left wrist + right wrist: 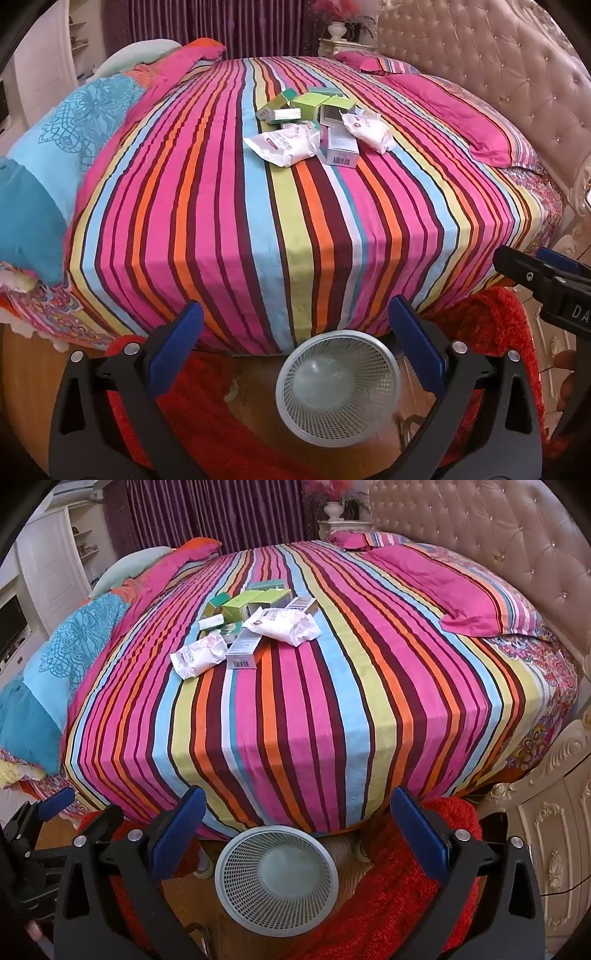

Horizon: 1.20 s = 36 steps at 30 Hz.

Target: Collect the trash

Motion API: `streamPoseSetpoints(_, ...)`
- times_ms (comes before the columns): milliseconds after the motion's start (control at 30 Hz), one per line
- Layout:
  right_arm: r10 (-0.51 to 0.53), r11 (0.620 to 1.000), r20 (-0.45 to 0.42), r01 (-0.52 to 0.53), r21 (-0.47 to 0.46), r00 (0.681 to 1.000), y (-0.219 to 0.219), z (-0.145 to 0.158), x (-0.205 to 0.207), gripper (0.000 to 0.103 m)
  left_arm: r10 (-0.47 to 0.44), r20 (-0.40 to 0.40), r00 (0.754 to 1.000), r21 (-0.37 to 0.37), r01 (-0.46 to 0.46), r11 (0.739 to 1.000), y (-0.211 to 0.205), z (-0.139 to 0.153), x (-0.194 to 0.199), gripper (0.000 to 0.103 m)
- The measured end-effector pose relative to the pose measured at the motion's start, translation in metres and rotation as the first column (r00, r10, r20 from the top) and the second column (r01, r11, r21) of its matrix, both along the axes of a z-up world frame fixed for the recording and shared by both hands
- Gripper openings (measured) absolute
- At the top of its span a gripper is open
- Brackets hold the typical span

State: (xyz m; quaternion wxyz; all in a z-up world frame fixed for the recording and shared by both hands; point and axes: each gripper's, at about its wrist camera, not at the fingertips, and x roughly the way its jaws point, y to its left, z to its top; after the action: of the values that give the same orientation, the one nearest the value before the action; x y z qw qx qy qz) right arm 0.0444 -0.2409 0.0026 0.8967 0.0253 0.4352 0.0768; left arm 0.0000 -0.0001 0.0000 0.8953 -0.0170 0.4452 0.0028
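A pile of trash (314,129) lies in the middle of the striped bed (258,229): green and pale cartons and two crumpled white wrappers (282,146). The pile also shows in the right wrist view (255,627). A white mesh wastebasket (338,387) stands on the floor at the bed's foot, seen from above, with nothing in it; it also shows in the right wrist view (276,877). My left gripper (295,332) is open and empty above the basket. My right gripper (297,816) is open and empty too, beside the left one (55,805).
A red shaggy rug (406,886) lies around the basket on the wooden floor. Pink pillows (461,598) lie by the tufted headboard (498,74). A blue quilt (48,166) is bunched at the bed's left. A carved white nightstand (554,849) stands at the right.
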Motion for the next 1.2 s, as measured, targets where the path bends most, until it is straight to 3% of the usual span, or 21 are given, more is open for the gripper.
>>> streamPoseSetpoints(1200,0.036,0.998,0.029,-0.037,0.051,0.999,-0.002,0.016,-0.007,0.096,-0.032,0.052,0.998,0.026,0.031,0.999,-0.011,0.022,-0.004,0.097)
